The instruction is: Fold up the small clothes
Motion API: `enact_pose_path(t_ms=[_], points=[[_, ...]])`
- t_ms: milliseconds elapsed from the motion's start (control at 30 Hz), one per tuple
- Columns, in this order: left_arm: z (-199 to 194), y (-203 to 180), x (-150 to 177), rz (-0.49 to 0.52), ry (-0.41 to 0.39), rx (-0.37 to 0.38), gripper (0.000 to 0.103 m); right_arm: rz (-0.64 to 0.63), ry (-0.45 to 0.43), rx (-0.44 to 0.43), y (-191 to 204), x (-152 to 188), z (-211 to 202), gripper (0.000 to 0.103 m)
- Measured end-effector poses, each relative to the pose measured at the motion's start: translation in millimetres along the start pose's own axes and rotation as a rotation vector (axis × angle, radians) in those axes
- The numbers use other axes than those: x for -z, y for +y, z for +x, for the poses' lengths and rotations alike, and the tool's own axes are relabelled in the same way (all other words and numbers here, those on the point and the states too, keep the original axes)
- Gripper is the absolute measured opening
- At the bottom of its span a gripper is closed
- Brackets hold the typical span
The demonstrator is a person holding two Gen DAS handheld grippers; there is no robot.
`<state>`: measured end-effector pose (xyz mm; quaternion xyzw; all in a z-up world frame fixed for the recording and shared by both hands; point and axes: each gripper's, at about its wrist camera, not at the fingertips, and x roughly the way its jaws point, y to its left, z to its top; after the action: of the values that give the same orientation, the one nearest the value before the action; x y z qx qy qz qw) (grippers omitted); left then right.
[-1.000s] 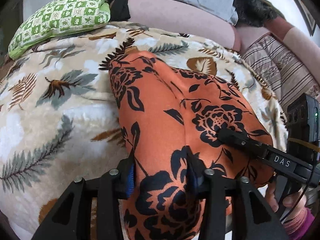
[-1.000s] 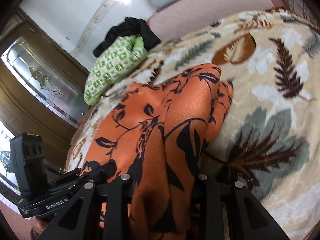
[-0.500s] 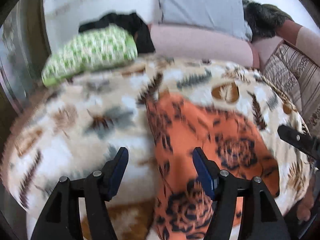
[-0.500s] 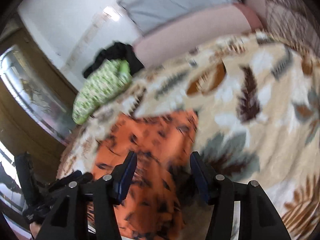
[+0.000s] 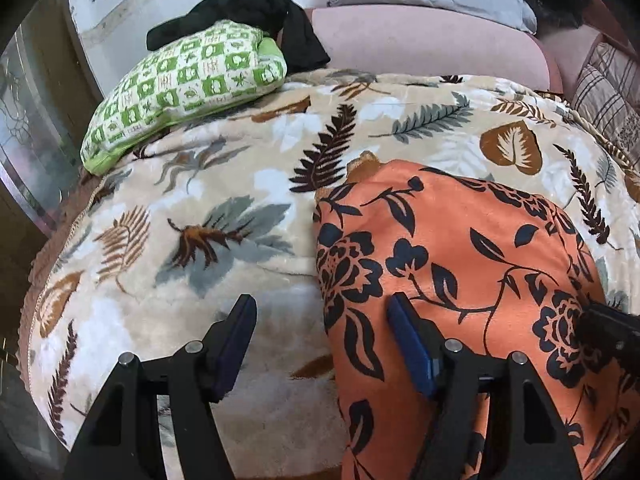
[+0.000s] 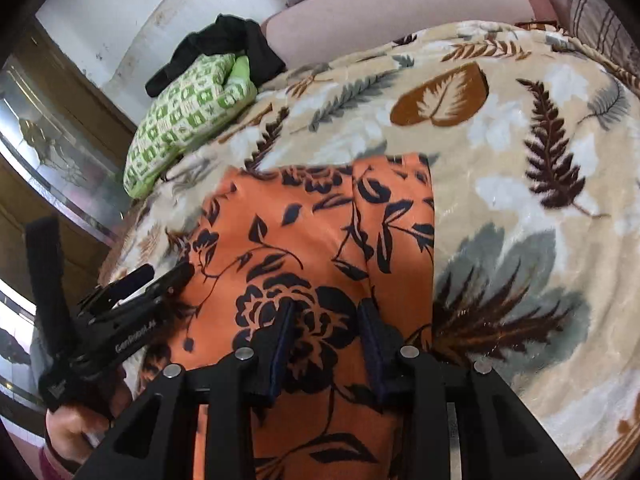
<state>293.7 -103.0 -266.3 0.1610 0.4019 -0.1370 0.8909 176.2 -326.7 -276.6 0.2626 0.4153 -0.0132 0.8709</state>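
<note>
An orange garment with black flowers (image 5: 460, 264) lies folded lengthwise on a leaf-print blanket (image 5: 192, 240). My left gripper (image 5: 320, 332) is open, its jaws astride the garment's left edge, holding nothing. In the right wrist view the garment (image 6: 304, 240) runs away from me. My right gripper (image 6: 326, 320) is partly closed around a raised ridge of the cloth near its right side. The left gripper (image 6: 136, 304) shows at the left of that view, held by a hand.
A green checked pillow (image 5: 184, 84) with a black garment (image 5: 260, 8) on it lies at the blanket's far left. A pink sofa back (image 5: 420, 44) and grey cushion run behind. A striped cushion (image 5: 604, 88) is far right. Wooden glazed furniture (image 6: 44, 148) stands at left.
Both grippers let go of the garment and opened, and pulled back from it. My right gripper has since come down and narrowed around a ridge of cloth.
</note>
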Motion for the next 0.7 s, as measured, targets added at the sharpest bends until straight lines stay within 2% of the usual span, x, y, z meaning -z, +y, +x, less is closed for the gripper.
enact_pose_path(t_ms=[133,200,267,367,433,467,533,633,700], points=[[-31,10,3,-0.049,-0.029,0.029,0.070,-0.026,-0.027,-0.033,9,2,-26,0.036],[-54,14,16,-0.068,-0.050,0.040,0.070,-0.083,-0.046,-0.042,22,8,-46,0.035],[-63,8,33,-0.043,-0.035,0.028,0.070,-0.138,-0.047,-0.022,33,20,-60,0.035],[-56,-8,60,0.032,0.025,-0.032,0.070,-0.160,0.050,0.026,37,47,-43,0.036],[-61,-8,63,0.034,0.035,-0.058,0.070,-0.171,0.047,0.066,35,57,-35,0.036],[-69,-4,61,0.017,0.029,-0.043,0.070,-0.163,0.040,0.063,36,56,-38,0.036],[-96,6,55,-0.040,-0.018,-0.011,0.070,-0.133,0.039,0.053,39,50,-51,0.036],[-145,12,47,-0.075,-0.114,-0.028,0.070,-0.163,-0.003,0.103,56,40,-82,0.037],[-185,13,46,-0.077,-0.201,-0.038,0.078,-0.207,-0.065,0.150,75,37,-112,0.037]])
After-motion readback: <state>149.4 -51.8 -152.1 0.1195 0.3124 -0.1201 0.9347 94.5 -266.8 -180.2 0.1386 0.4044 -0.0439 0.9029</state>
